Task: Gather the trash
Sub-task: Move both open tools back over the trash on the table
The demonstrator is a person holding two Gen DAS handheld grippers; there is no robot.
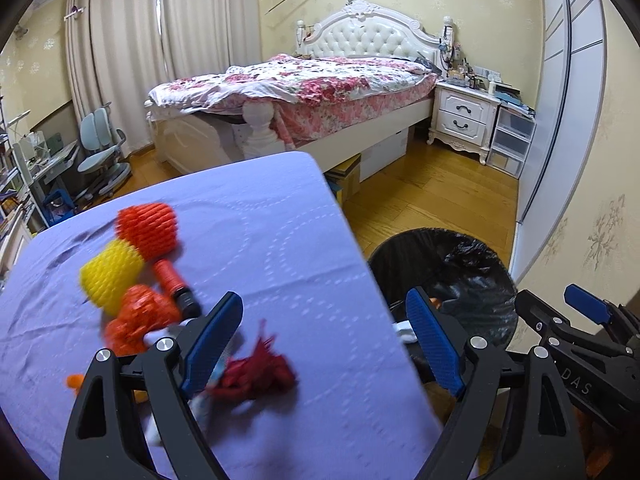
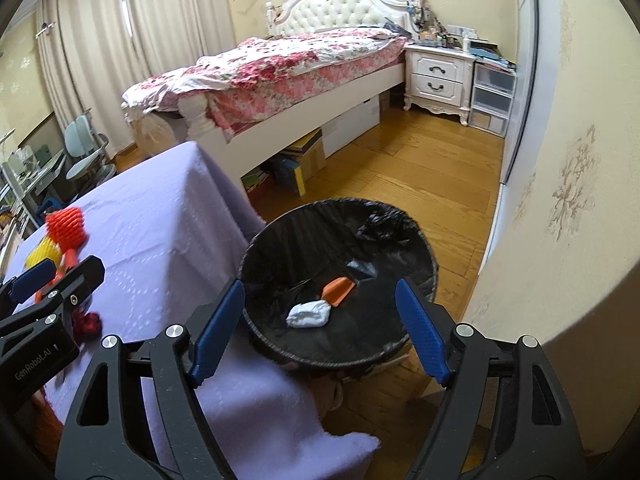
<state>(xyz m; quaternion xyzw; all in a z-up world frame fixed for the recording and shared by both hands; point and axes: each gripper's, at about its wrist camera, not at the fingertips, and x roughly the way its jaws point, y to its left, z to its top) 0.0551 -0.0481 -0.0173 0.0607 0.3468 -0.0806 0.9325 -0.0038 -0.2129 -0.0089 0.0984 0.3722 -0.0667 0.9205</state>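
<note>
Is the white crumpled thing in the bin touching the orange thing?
Apart. The right wrist view shows the white wad and orange piece lying in the bin with a sliver of black liner between them.

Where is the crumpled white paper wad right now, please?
In the right wrist view, the crumpled white paper wad lies inside the black-lined trash bin, beside an orange scrap.

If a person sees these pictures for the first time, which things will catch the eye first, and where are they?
First, the bright orange foam net and yellow foam net on the purple tablecloth, with a crumpled red wrapper nearer the open left tool. Then the black-lined trash bin on the floor beside the table, already holding a white wad and an orange scrap, below the open, empty right tool.
</note>
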